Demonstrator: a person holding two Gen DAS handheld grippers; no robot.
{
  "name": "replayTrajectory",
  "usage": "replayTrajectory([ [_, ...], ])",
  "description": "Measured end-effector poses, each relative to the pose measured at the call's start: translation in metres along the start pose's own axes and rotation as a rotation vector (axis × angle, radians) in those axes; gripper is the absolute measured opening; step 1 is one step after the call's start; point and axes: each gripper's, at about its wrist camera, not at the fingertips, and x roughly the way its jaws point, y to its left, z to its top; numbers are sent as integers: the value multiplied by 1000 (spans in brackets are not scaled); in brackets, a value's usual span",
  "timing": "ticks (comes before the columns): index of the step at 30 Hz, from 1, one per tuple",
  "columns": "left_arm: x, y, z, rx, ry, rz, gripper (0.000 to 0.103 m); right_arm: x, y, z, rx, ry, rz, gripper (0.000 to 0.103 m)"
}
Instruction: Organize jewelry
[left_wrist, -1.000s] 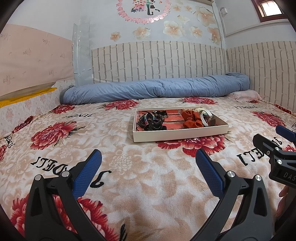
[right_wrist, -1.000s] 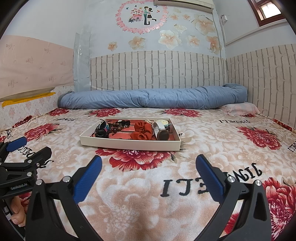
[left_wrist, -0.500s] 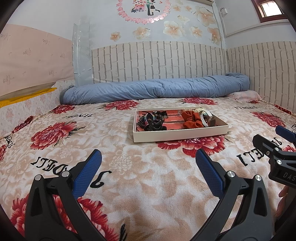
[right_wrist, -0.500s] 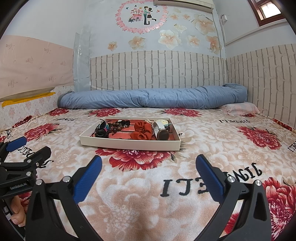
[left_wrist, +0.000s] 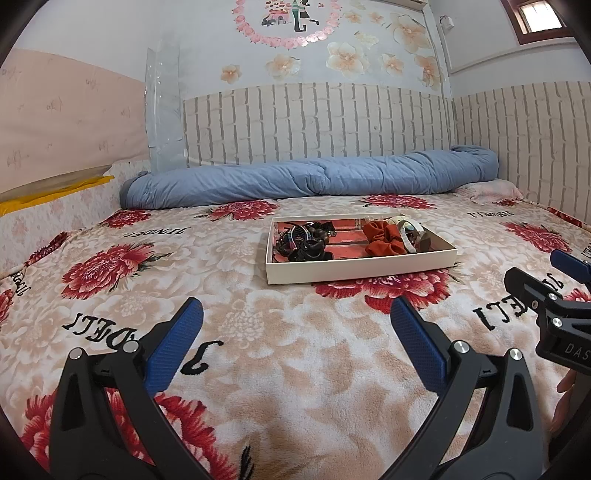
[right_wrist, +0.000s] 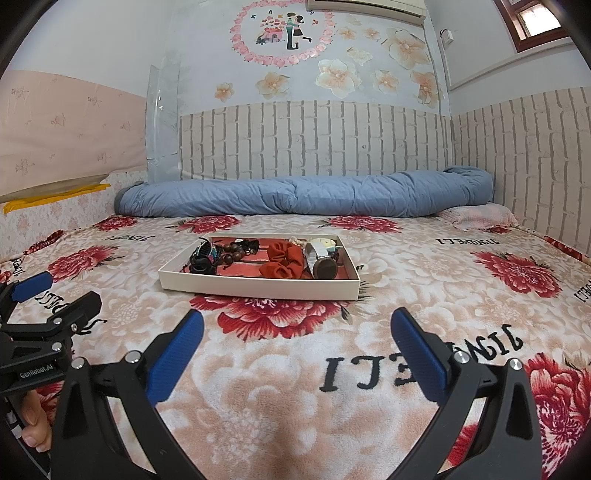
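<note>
Both your grippers, left gripper (left_wrist: 293, 325) and right gripper (right_wrist: 295, 336), are spread wide and carrying nothing, low over the floral blanket (left_wrist: 258, 369), likely staged for a reach. The cream tray (right_wrist: 258, 286) sits well ahead at 12 o'clock. It's cluttered: dark beads (right_wrist: 232, 254) at 10, rust scrunchie (right_wrist: 282, 260) mid, watch (right_wrist: 321, 260) at 2.

A shallow cream tray (right_wrist: 258, 288) with a red lining lies flat on a floral bedspread, mid-bed. At its left end sits a tangle of dark pieces: a black hair claw (right_wrist: 201, 258) and a string of brown wooden beads (right_wrist: 232, 254). A rust-red fabric scrunchie (right_wrist: 282, 260) lies right of centre. At the right end rest a pale bangle (right_wrist: 321, 249) and a round brown case (right_wrist: 325, 268).
</note>
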Motion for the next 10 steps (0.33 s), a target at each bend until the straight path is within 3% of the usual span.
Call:
replayTrajectory([
  [10,2,4,0,-11,14,3,98,0,0,0,0,0,0,99],
])
